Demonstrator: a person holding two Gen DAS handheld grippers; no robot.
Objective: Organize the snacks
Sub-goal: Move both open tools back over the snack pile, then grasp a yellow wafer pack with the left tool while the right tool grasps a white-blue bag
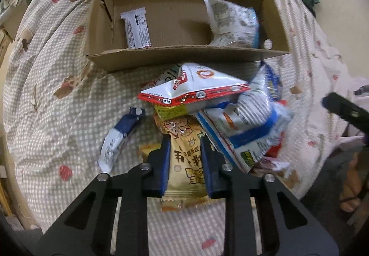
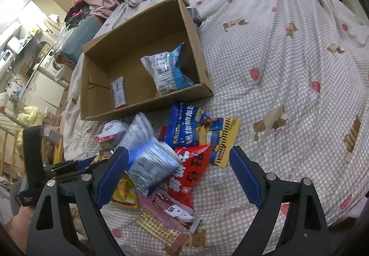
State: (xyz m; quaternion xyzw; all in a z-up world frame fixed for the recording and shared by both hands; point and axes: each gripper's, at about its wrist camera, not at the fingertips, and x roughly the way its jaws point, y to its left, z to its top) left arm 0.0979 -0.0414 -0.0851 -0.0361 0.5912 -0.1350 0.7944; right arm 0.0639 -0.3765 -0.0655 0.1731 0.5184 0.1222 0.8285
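Note:
An open cardboard box (image 1: 138, 57) lies on the bed and holds a small white bar (image 1: 136, 27) and a blue-white bag (image 1: 233, 23); it also shows in the right wrist view (image 2: 198, 48). My left gripper (image 1: 186, 147) is shut on a tan snack packet (image 1: 184, 152) at the near edge of a pile of snacks. A white-red bag (image 1: 198, 87) and a striped blue-white bag (image 1: 251, 117) lie just beyond. My right gripper (image 2: 180, 163) is open and empty above the pile, over a red bag (image 2: 191, 168) and the striped bag (image 2: 150, 159).
A checked bedspread (image 2: 288, 71) with strawberry prints covers the bed. A blue-white bar (image 1: 117, 138) lies left of the pile. A blue bag (image 2: 184, 127), a yellow packet (image 2: 223, 140) and a pink bar (image 2: 166, 205) lie in the pile. Room clutter (image 2: 34, 60) stands at left.

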